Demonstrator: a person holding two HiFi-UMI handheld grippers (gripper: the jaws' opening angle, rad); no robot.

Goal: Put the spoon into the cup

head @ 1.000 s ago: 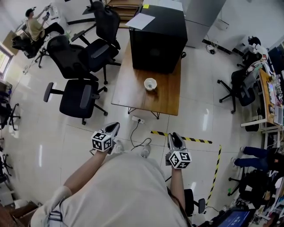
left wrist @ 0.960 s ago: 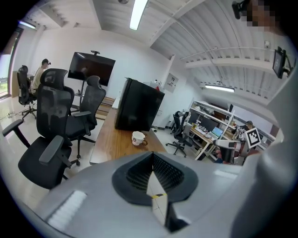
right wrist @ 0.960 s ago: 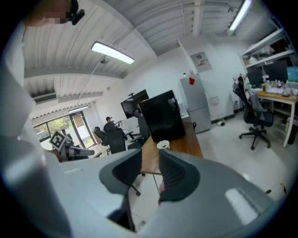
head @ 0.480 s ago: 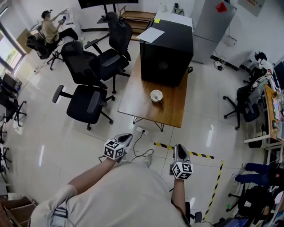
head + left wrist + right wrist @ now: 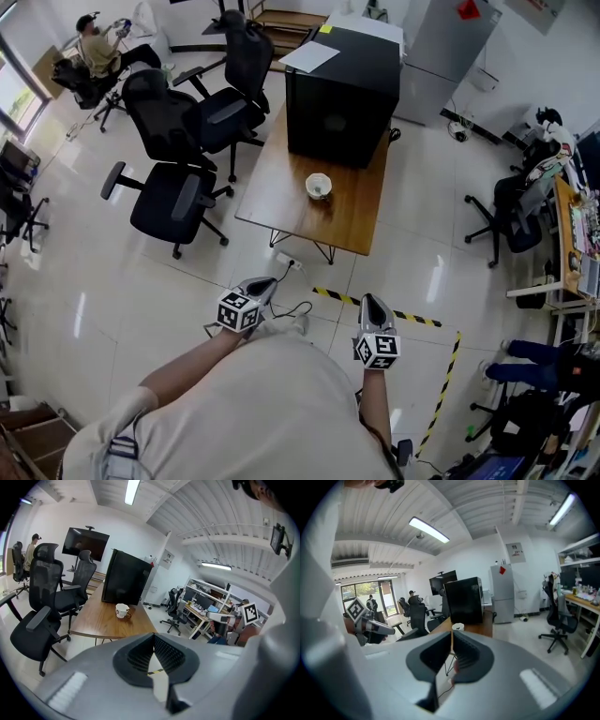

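A white cup (image 5: 319,186) stands on the wooden table (image 5: 281,202), well ahead of both grippers; the left gripper view shows the cup (image 5: 123,611) with a small brown thing beside it, too small to name. No spoon can be made out. My left gripper (image 5: 262,284) hangs over the floor short of the table, its jaws (image 5: 153,638) meeting at the tips with nothing in them. At the right my right gripper (image 5: 372,305) is shut and empty too, pointing at the far cup (image 5: 458,626).
A big black box (image 5: 342,94) fills the table's far end. Black office chairs (image 5: 173,202) stand left of the table. A power strip (image 5: 288,262) and cable lie on the floor by the table's near edge, and yellow-black tape (image 5: 412,319) crosses the tiles.
The left gripper has shifted right in the head view. The right gripper has kept roughly its place in front of the body. The table looks about as far off as before.
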